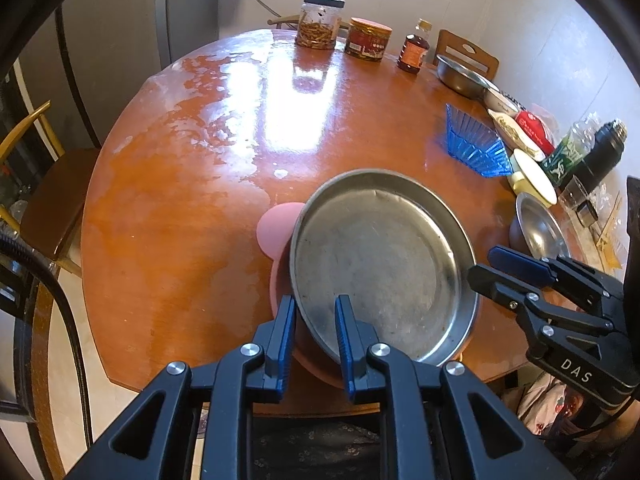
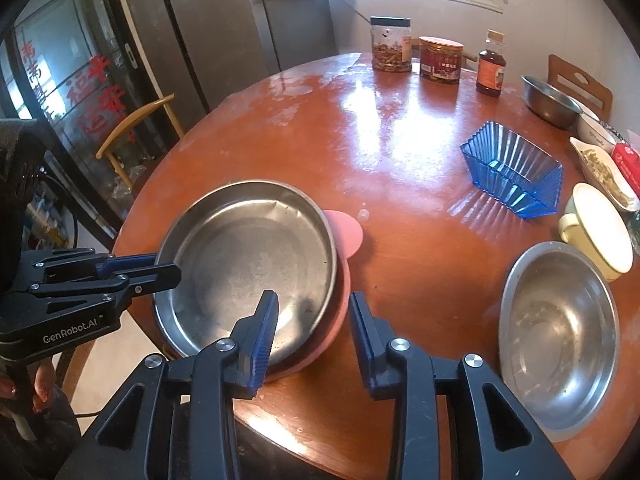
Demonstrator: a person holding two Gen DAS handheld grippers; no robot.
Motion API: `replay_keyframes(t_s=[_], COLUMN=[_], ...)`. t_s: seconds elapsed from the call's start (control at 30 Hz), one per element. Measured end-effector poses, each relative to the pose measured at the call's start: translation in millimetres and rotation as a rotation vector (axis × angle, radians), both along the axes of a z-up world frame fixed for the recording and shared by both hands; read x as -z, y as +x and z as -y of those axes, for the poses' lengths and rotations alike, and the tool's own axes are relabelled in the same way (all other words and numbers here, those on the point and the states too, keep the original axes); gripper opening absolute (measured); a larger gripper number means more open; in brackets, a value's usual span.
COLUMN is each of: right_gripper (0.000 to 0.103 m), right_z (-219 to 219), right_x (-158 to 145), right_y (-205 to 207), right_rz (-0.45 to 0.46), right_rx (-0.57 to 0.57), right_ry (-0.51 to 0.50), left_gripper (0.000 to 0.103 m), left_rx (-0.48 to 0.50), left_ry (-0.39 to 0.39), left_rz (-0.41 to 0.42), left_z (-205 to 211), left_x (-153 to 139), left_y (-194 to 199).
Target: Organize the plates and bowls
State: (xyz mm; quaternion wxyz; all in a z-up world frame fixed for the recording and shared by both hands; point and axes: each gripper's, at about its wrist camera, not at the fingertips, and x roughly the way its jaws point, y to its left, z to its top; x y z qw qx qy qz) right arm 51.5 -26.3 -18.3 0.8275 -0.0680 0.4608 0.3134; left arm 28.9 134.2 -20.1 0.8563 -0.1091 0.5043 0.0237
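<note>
A wide, shallow metal pan [image 1: 380,264] [image 2: 248,256] rests on a pink plate [image 1: 276,228] [image 2: 346,232] near the front edge of the round wooden table [image 1: 200,220]. My left gripper [image 1: 316,312] [image 2: 166,266] is shut on the pan's left wall, one finger inside and one outside over the pink plate. My right gripper [image 2: 314,308] [image 1: 486,264] straddles the pan's right rim. Its pads stand apart from the metal, so it is open. A smaller steel bowl [image 2: 560,340] [image 1: 540,232] stands empty to the right of the pan.
A blue ribbed glass dish [image 2: 512,172], a cream cup [image 2: 596,232], another steel bowl [image 2: 550,100] and food packets line the right side. Two jars [image 2: 390,44] and a bottle [image 2: 490,68] stand at the far edge. A chair [image 2: 132,132] is at the left.
</note>
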Motion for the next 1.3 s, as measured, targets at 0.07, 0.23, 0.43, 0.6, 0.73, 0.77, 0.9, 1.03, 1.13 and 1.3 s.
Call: replay_keyframes(t_s=[0.07,0.23,0.43,0.6,0.73,0.77,0.9,1.03,1.13,1.3], right_gripper=[0.038,0.038,0.038,0.039,0.050,0.050,0.050,0.050,0.050,0.050], right_z=[4.7,17.2,40.5,71.7,111.1,123.7,166.2,202.6,219.8,231.4], right_x=[-1.2,-5.6,-16.3,-29.6,-40.8,-43.3,-47.0,-40.8,-29.4,-8.9], right_y=[1.2,3.6,5.7,7.4,10.3,11.8,17.0,23.9,31.4,44.4], right_rz=[0.000,0.009,0.025,0.058,0.096,0.104,0.126,0.119,0.093,0.049], right_rx=[0.013,0.041,0.091,0.149,0.238,0.264,0.361,0.425,0.439,0.436], right_ry=[0.007,0.023,0.045,0.058,0.066,0.069,0.059,0.048,0.050,0.049], left_gripper=[0.029,0.044,0.045,0.048,0.049,0.049,0.049,0.049,0.049,0.049], left_rx=[-0.015,-0.048,-0.029,0.010,0.058,0.077,0.131,0.165,0.176,0.204], left_ry=[0.002,-0.004,-0.006,-0.018,-0.028,-0.036,-0.070,-0.103,-0.103,-0.088], left_rz=[0.006,0.033,0.099,0.136,0.145,0.147,0.151,0.137,0.113,0.066], left_z=[-3.2,-8.8,4.4,28.8,57.2,67.2,99.1,125.7,143.9,170.7], left_x=[-1.8,-10.8,-33.2,-46.7,-51.8,-52.7,-53.4,-47.5,-39.5,-22.5], left_y=[0.8,0.6,3.1,15.0,28.8,33.4,50.4,69.3,83.4,101.2])
